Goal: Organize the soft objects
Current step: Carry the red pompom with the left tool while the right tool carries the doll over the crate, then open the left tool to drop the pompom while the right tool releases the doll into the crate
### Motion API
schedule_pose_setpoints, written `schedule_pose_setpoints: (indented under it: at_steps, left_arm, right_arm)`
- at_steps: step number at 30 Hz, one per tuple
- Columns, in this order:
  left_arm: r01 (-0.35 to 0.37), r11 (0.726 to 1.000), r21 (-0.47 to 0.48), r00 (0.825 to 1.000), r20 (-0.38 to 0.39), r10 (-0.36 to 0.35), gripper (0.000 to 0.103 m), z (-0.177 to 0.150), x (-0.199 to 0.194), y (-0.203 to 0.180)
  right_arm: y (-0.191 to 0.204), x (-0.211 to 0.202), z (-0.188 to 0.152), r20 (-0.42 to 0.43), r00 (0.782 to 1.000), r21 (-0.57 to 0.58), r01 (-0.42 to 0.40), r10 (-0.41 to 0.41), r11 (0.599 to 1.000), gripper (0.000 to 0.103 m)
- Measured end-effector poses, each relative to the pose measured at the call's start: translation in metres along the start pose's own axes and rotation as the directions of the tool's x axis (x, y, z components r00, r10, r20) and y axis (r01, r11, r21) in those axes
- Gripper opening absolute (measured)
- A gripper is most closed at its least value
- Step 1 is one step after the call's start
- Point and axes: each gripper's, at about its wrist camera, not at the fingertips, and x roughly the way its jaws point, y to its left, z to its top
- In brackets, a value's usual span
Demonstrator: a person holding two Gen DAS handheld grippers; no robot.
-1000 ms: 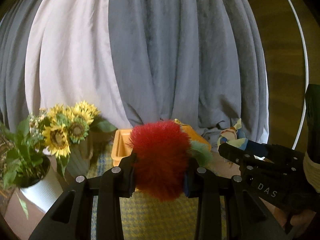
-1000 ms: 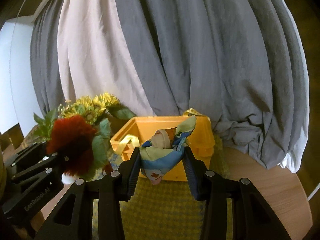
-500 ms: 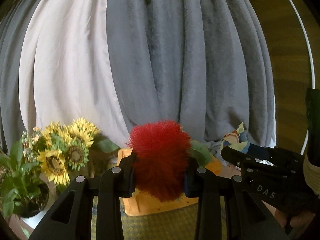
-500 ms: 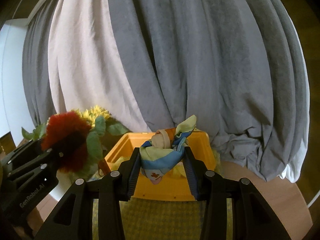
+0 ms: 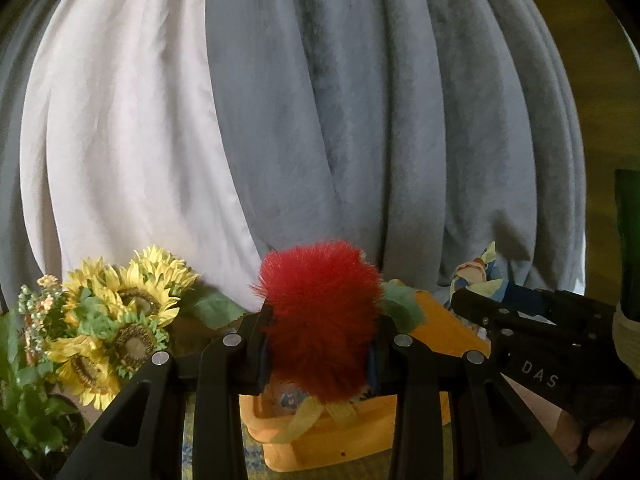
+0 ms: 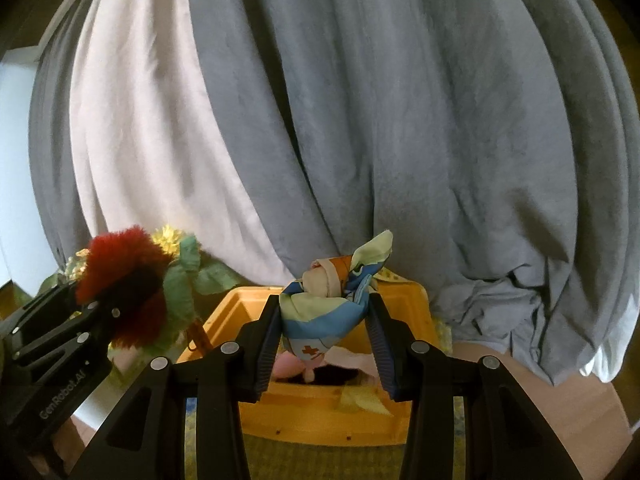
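Left wrist view shows the left tool (image 5: 320, 354) clamped on a fluffy red pompom (image 5: 320, 320), which hangs over the near-left part of the orange bin (image 5: 332, 440). The right tool (image 6: 325, 346) is closed on a knotted blue-and-yellow scarf (image 6: 328, 304) above the middle of that bin, where a pink soft item (image 6: 290, 366) already lies.

Risks, as I judge them: the pompom's green leaf trim (image 5: 400, 306) sticks out to one side and could snag on the bin rim at release, leaving the pompom draped over the wall. The scarf's loose tail could cling to a pad and lift back out. With the 2 tools close side by side, letting go together may crowd the opening.

Room is tight on the left, where the sunflower bouquet (image 5: 120, 320) stands just beside the bin, and behind, where the grey curtain (image 6: 400, 140) hangs near the far rim. The bench (image 6: 580, 420) to the right is bare.
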Motion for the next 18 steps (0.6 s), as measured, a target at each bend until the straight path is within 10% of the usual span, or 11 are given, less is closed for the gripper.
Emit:
schedule_pose_setpoints:
  at_steps: [18]
  left_arm:
    - [0.017,0.999,0.035,0.988,-0.152,-0.012,0.035,-0.019,0.105,0.007]
  right_arm:
    - [-0.022,0.098,-0.001,-0.151,0.988,0.037,0.029,-0.023,0.999,0.043]
